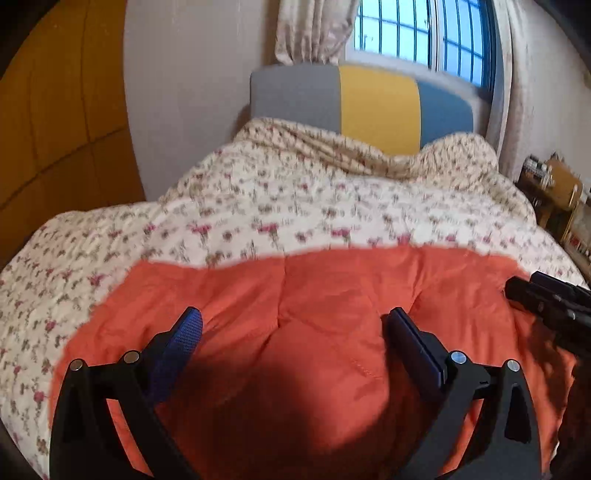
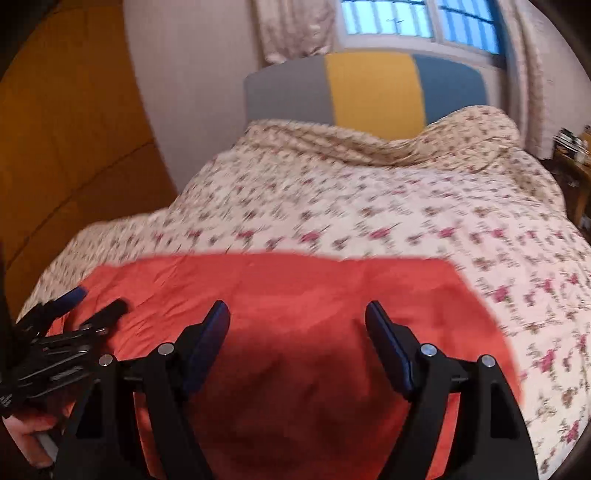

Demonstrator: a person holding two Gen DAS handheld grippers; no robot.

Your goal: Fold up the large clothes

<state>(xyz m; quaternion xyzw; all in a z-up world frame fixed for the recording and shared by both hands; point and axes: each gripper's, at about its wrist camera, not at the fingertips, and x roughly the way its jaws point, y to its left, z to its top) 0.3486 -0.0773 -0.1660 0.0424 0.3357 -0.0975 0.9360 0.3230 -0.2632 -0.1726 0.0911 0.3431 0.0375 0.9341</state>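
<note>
Left wrist view first: closest to me I see my left gripper [image 1: 293, 326] with its two fingers spread wide apart. One finger has a bumpy blue pad [image 1: 186, 334] and the other a flat dark blue one. Nothing is pinched between them. They hang over the orange jacket [image 1: 332, 295], and I cannot tell for sure if the tips touch the cloth or float just above it.

The orange jacket lies spread on the bed, at the near end, close to me. It looks puffy, with stitched lines running across it. Its far edge makes a long line across the flowery quilt [image 1: 295, 192].

At the right edge of this view, the black tip of my right gripper [image 1: 543, 295] pokes in over the jacket's right side.

In the right wrist view, my right gripper [image 2: 297, 319] is also wide open, with both blue pads apart and only orange cloth showing between them. It holds nothing. The jacket [image 2: 314, 288] fills the near part of the bed here too. Down at the left I see my left gripper [image 2: 96, 302] over the jacket's left side, and part of a hand [image 2: 27, 441] holding it.

Past the jacket, the quilt covers the rest of the bed and bunches up near the headboard [image 1: 376, 107], which is grey, yellow and blue. Behind that are a window [image 1: 421, 33] with bars and pale curtains [image 1: 314, 29].
</note>
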